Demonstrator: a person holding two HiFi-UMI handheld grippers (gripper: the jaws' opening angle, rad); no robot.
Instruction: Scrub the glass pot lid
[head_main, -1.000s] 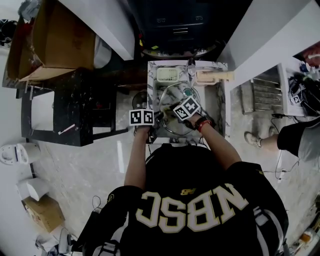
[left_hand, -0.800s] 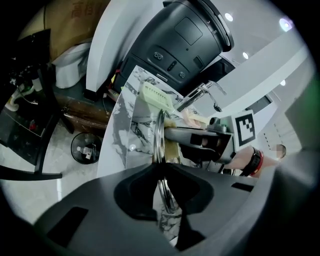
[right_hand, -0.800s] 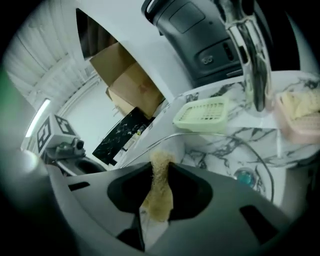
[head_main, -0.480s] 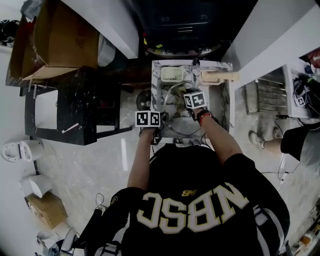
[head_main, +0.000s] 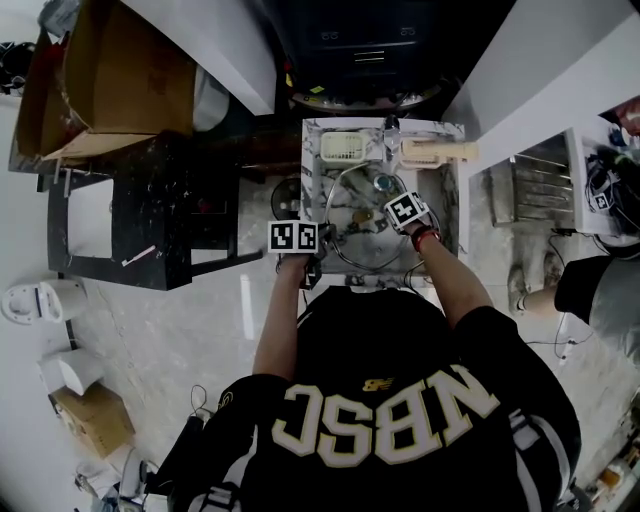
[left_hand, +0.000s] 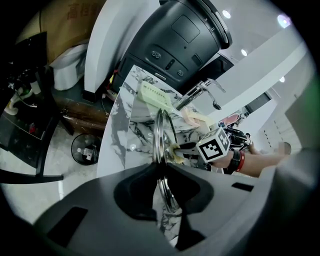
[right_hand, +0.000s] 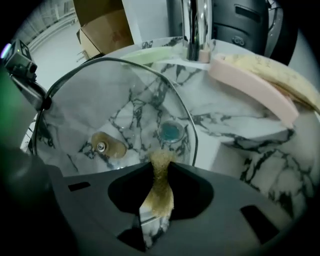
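Observation:
The round glass pot lid (head_main: 352, 245) stands tilted in the marble sink (head_main: 448, 215), its brass knob (right_hand: 107, 146) facing my right gripper. My left gripper (head_main: 318, 238) is shut on the lid's metal rim (left_hand: 159, 145), which runs edge-on between its jaws at the lid's left side. My right gripper (head_main: 388, 220) is shut on a yellow-brown sponge (right_hand: 160, 187). The sponge's tip rests against the glass near the lid's right edge, above the blue-green drain (right_hand: 171, 132). In the left gripper view the right gripper's marker cube (left_hand: 215, 145) and the sponge (left_hand: 175, 150) show just beyond the lid.
A chrome faucet (right_hand: 195, 25) rises behind the sink. A pale green soap dish (head_main: 338, 148) sits at the back left and a cream brush-like thing (head_main: 438, 152) at the back right. A dark appliance (left_hand: 185, 35) stands behind; a black shelf unit (head_main: 150, 210) is left.
My right gripper has slid the sponge from the lid's middle toward its right side. The left gripper has kept its hold on the rim.

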